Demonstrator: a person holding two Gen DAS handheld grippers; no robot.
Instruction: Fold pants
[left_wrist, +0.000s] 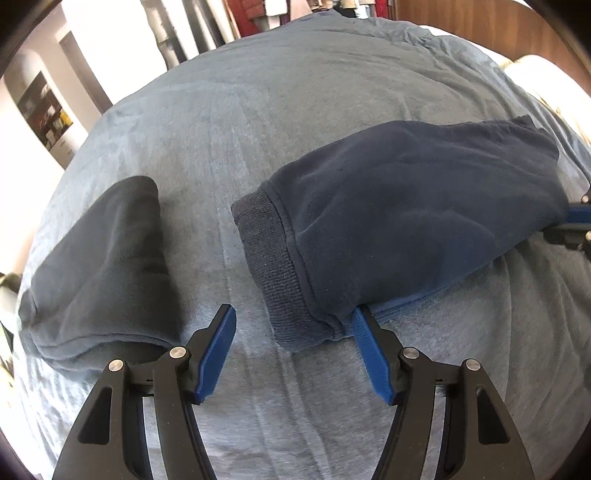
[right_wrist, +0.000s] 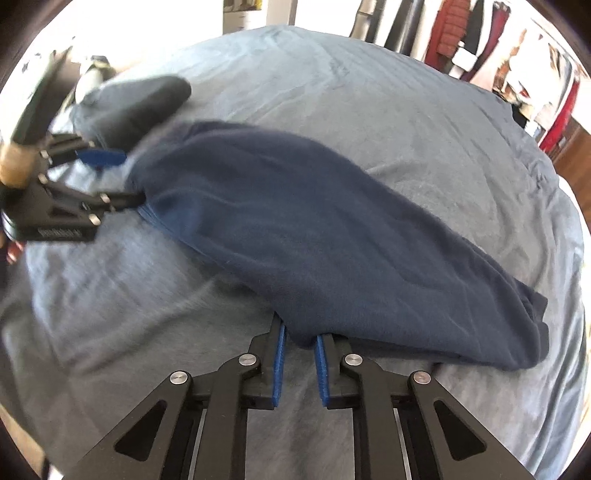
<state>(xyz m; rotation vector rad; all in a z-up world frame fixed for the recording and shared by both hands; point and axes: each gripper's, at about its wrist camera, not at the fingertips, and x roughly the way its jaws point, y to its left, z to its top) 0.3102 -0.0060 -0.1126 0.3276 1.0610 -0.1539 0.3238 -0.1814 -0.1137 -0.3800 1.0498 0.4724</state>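
Note:
Dark navy pants (left_wrist: 406, 206) lie folded lengthwise on a grey-blue bedspread (left_wrist: 258, 110), their ribbed cuff (left_wrist: 273, 266) nearest the left gripper. My left gripper (left_wrist: 295, 317) is open wide, with its right finger tucked under the cuff's edge. In the right wrist view the pants (right_wrist: 314, 229) stretch from upper left to lower right. My right gripper (right_wrist: 299, 336) is partly open, with the pants' near edge between its fingertips; I cannot tell if it grips. The left gripper (right_wrist: 107, 177) shows at the pants' far end.
A second dark folded garment (left_wrist: 103, 266) lies to the left on the bed; it also shows in the right wrist view (right_wrist: 144, 103). Hanging clothes (right_wrist: 480, 44) and a wooden headboard (left_wrist: 498, 26) lie beyond the bed's edges.

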